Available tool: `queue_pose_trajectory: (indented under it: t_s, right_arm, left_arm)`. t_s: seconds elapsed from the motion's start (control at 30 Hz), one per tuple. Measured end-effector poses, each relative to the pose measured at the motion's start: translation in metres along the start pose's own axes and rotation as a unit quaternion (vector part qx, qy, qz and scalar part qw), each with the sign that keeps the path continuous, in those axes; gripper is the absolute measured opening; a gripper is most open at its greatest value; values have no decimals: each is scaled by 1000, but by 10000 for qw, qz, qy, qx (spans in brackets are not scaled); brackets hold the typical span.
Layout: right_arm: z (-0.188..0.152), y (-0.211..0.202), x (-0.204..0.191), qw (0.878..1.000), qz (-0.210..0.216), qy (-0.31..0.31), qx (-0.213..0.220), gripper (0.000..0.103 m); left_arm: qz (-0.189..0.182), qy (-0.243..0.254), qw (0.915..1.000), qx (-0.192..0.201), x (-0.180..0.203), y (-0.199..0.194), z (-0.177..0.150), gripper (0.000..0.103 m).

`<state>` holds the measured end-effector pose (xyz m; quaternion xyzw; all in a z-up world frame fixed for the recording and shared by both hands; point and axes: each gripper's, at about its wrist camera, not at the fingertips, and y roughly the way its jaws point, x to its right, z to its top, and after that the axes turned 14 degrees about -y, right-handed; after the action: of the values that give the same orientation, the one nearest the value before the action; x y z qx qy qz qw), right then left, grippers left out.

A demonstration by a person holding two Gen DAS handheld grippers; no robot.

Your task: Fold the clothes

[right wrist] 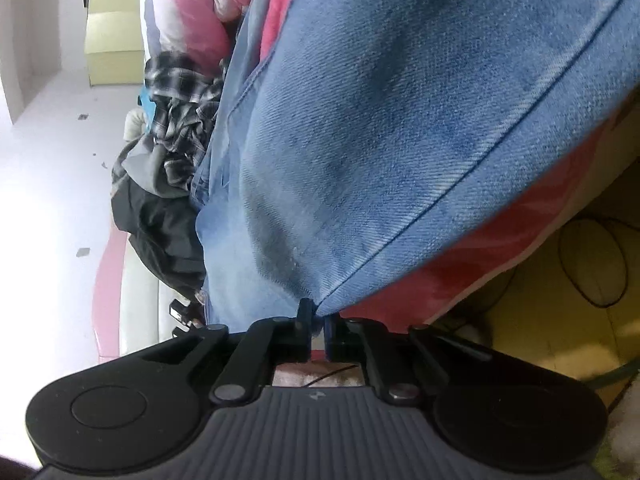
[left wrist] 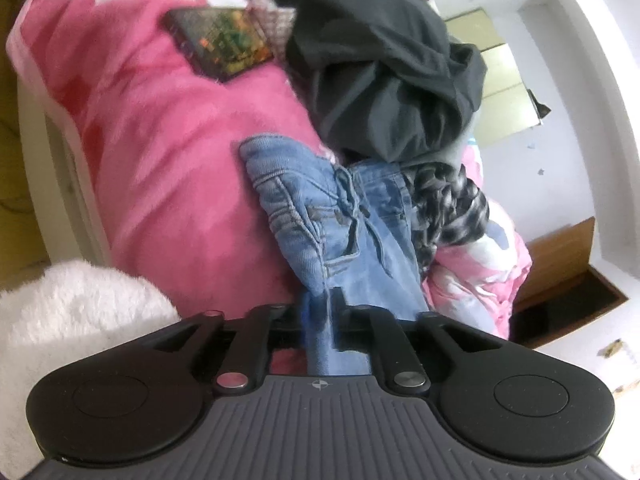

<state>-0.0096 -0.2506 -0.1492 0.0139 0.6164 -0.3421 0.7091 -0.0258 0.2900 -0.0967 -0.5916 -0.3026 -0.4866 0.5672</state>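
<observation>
Both the left gripper (left wrist: 323, 312) and the right gripper (right wrist: 318, 322) have jaws pinching the blue jeans (left wrist: 340, 220), which stretch ahead of the jaws over the pink blanket (left wrist: 160, 140) toward a dark hoodie (left wrist: 380, 72).

A dark book (left wrist: 220, 40) lies on the pink blanket (left wrist: 160, 152), near a white fluffy cloth (left wrist: 72, 320)
</observation>
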Motion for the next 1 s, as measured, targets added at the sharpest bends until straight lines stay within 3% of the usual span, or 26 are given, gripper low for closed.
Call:
queue_pose_trajectory:
  t_s: [0.1,0.27,0.37,0.43,0.5,0.6,0.7,0.77,0.87,1.0]
  right_arm:
    - [-4,-21,-12,9987,-238,-452,-8,38]
    - [-1,-85,-26,9918,-298,-1177,402,38]
    - [6,-150,-19,9801,-643,-1328,1329,40]
    - [11,-193,-2,9642,-1123,-967,2201,48]
    - [13,-237,20,9370,-1632,-430,3057,54]
    - [2,-277,69,8986,-1941,848,3842,54]
    - [-17,-291,113,8703,-1645,1852,4257,55]
    - [-23,-284,130,8637,-1425,2149,4330,56]
    - [-21,-271,142,8650,-1184,2311,4294,62]
    - [-5,-266,150,8757,-751,2249,4207,65]
  left_arm:
    - [-33,-26,10000,-79,1,4,-3,32]
    - [138,134,9995,-256,8,19,-11,37]
    - [243,248,9991,-248,10,24,-15,37]
    - [247,219,9992,-237,11,25,-16,39]
    - [243,153,9993,-230,12,26,-15,40]
    - [285,145,9992,-223,13,26,-15,40]
    - [360,157,9991,-179,16,27,-16,40]
    - [412,180,9989,-160,17,27,-17,40]
    - [504,259,9983,-131,20,28,-18,40]
    - [607,373,9974,-105,22,27,-20,40]
